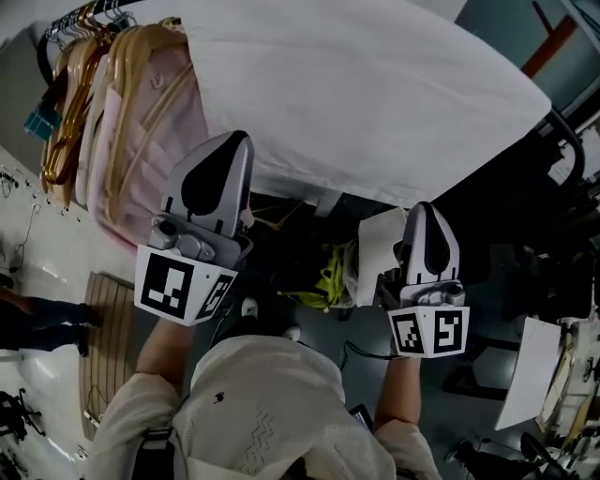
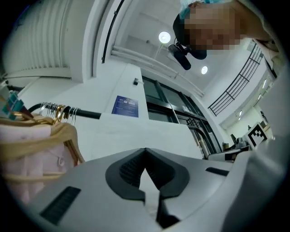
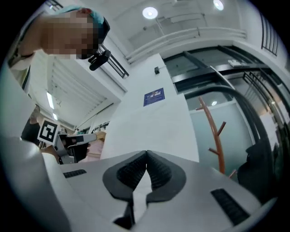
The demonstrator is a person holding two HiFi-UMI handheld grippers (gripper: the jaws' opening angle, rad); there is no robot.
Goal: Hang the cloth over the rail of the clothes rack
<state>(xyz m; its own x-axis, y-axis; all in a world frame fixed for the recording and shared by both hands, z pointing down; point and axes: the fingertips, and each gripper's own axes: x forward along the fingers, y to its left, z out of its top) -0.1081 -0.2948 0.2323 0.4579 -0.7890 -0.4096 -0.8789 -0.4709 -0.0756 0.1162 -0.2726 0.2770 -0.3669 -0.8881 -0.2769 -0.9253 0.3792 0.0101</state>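
A large white cloth (image 1: pixel 356 94) lies draped over the black rail (image 1: pixel 70 21) of the clothes rack and hangs down toward me. My left gripper (image 1: pixel 239 141) points up at the cloth's lower left edge. My right gripper (image 1: pixel 422 208) points up just under the lower right edge. In the left gripper view the left gripper (image 2: pixel 145 150) has its tips together, with the cloth (image 2: pixel 136 131) right behind them. The right gripper (image 3: pixel 146 153) looks the same against the cloth (image 3: pixel 149 127). White shows in the slit below each pair of tips; I cannot tell whether a fold is nipped.
Wooden hangers (image 1: pixel 84 56) with pink garments (image 1: pixel 141 141) crowd the rail's left end. The rack's black frame end (image 1: pixel 567 141) curves down at the right. A yellow-green item (image 1: pixel 328 277) lies on the floor below. An orange coat stand (image 3: pixel 216 136) rises beyond the cloth. A person (image 1: pixel 37 319) stands at far left.
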